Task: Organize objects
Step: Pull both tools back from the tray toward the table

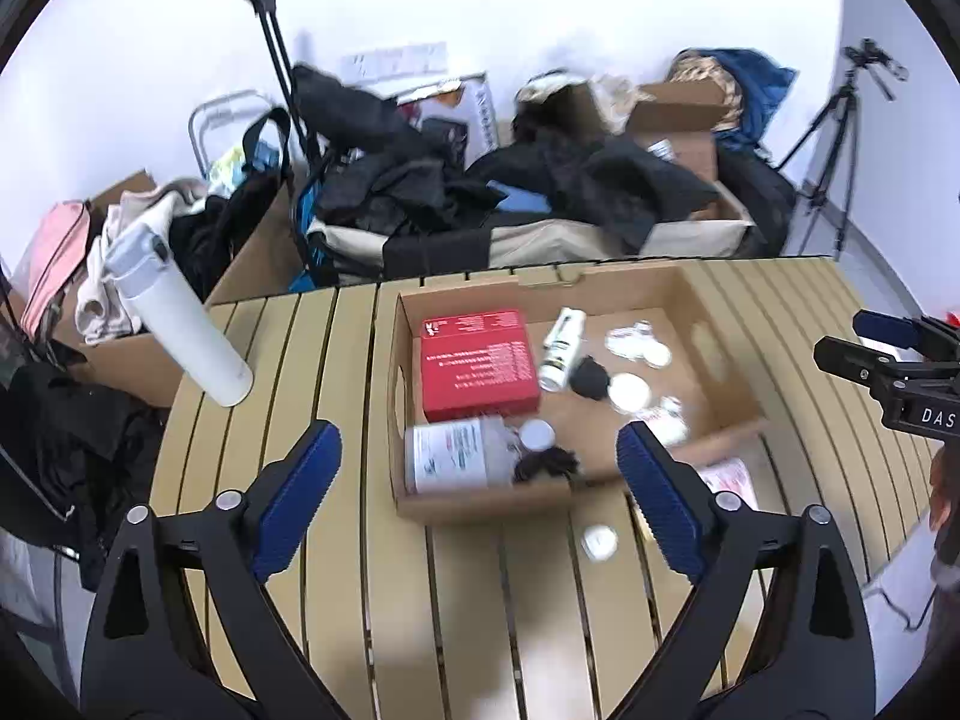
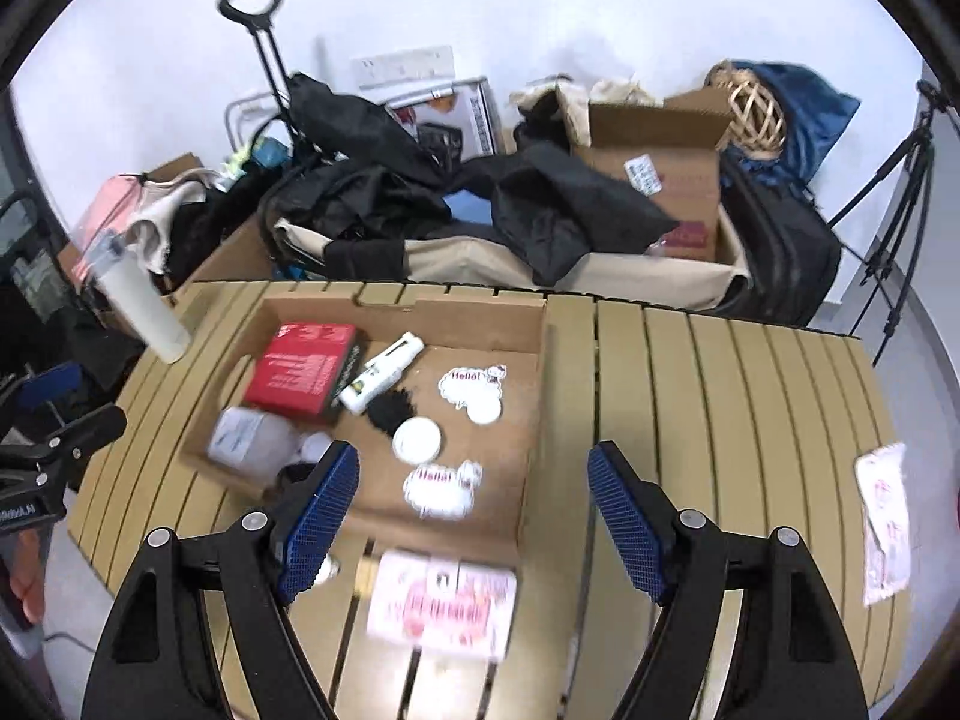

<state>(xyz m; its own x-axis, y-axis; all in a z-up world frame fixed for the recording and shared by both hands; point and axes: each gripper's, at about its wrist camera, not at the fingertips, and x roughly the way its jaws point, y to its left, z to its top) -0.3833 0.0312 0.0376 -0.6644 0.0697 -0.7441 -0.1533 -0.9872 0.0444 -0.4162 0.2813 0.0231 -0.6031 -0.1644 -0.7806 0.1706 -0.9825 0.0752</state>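
Note:
A shallow cardboard tray (image 1: pixel 714 324) (image 2: pixel 534 420) sits on the slatted table (image 1: pixel 480 600) (image 2: pixel 720 390). It holds a red box (image 1: pixel 477 360) (image 2: pixel 303 372), a white tube (image 1: pixel 561 348) (image 2: pixel 384 378), a clear jar (image 1: pixel 453 459) (image 2: pixel 252 438), a round white lid (image 2: pixel 416 439), black hair ties and Hello stickers (image 2: pixel 441 489). My left gripper (image 1: pixel 480 468) is open and empty above the tray's near edge. My right gripper (image 2: pixel 474 510) is open and empty over the tray's near right corner. A pink packet (image 2: pixel 441 609) and a small white cap (image 1: pixel 600 542) lie on the table before the tray.
A white bottle (image 1: pixel 180 324) (image 2: pixel 144 306) stands at the table's far left corner. Another pink packet (image 2: pixel 882 531) lies at the table's right edge. Bags, clothes and cardboard boxes (image 2: pixel 654 180) crowd the floor behind the table. A tripod (image 1: pixel 834 150) stands at the right.

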